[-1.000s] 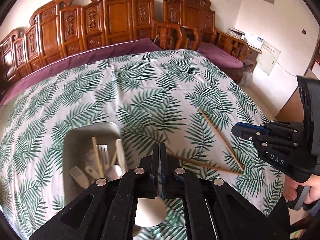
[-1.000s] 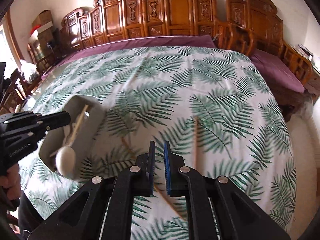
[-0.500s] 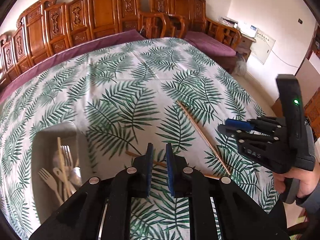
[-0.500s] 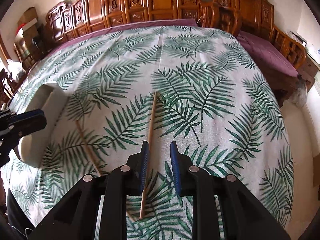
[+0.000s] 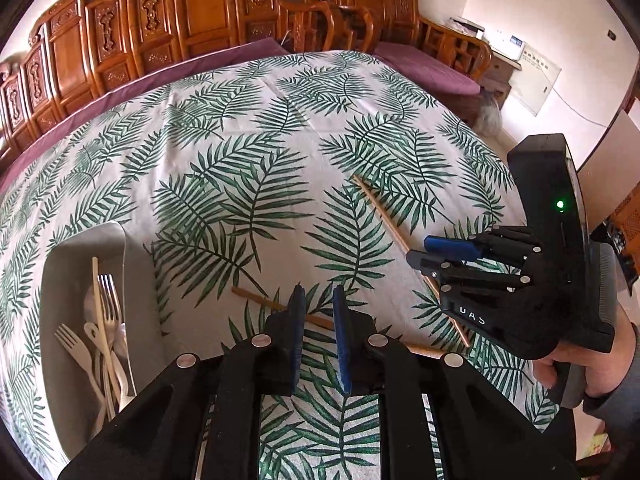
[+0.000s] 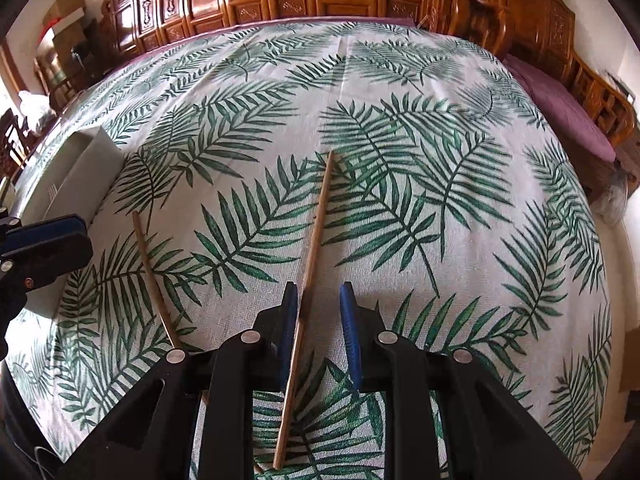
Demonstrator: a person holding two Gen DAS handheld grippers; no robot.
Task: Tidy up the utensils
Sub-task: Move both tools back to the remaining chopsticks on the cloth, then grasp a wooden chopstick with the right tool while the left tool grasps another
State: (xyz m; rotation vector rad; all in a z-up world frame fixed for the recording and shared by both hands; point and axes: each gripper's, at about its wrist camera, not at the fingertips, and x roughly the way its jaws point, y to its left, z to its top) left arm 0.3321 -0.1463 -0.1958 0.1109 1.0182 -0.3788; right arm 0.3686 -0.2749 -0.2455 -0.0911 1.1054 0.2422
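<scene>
Right gripper [image 6: 316, 304] jaws straddle 1 chopstick [image 6: 316, 232], pads apart.

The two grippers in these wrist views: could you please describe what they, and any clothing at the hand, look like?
Both are matte black plastic. The left gripper and right gripper each have two fingers faced with blue pads and round silver bolt heads on the linkage. From the left wrist view, the right one has a tall black body with a lit green light and white lettering. A grey sleeve covers the wrist.
</scene>
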